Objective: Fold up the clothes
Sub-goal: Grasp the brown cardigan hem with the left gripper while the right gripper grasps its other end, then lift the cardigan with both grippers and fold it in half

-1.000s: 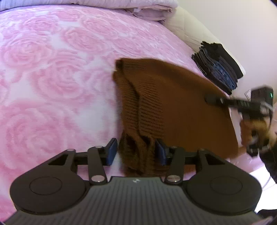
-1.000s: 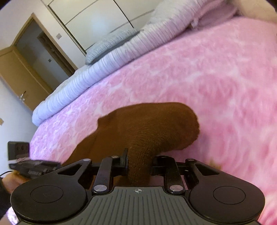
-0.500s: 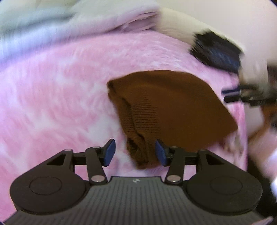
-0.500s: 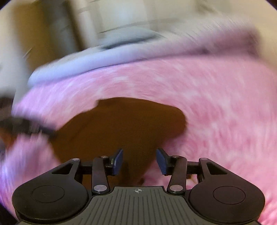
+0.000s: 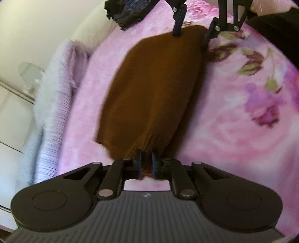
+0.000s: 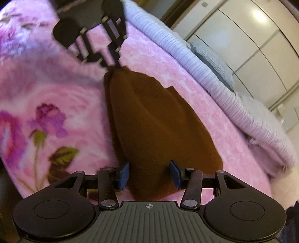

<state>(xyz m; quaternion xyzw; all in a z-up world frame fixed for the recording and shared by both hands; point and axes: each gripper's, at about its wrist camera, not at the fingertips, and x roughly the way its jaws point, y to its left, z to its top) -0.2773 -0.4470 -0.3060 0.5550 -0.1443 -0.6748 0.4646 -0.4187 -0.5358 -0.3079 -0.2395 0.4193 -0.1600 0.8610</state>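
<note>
A brown knit garment (image 5: pixel 153 93) lies folded into a long strip on the pink floral bedspread (image 5: pixel 243 112). My left gripper (image 5: pixel 146 164) is closing its jaws on the near end, and the cloth is bunched and pinched between the pads. At the far end my right gripper (image 5: pixel 192 31) straddles the strip. In the right wrist view the brown garment (image 6: pixel 158 121) runs between the blue pads of my right gripper (image 6: pixel 149 173), which stand apart from it. My left gripper (image 6: pixel 114 67) pinches the far tip there.
A stack of dark folded clothes (image 5: pixel 127 11) sits past the garment's far end. A lilac ribbed quilt (image 6: pixel 224 74) and pillows run along the bed's edge, with wardrobe doors (image 6: pixel 252 37) behind. A person's dark sleeve (image 5: pixel 276 24) shows at the top right.
Both grippers have rolled and shifted to opposite ends of the garment. The left went from open to pinching the cloth. The right let go and its jaws now stand apart.
</note>
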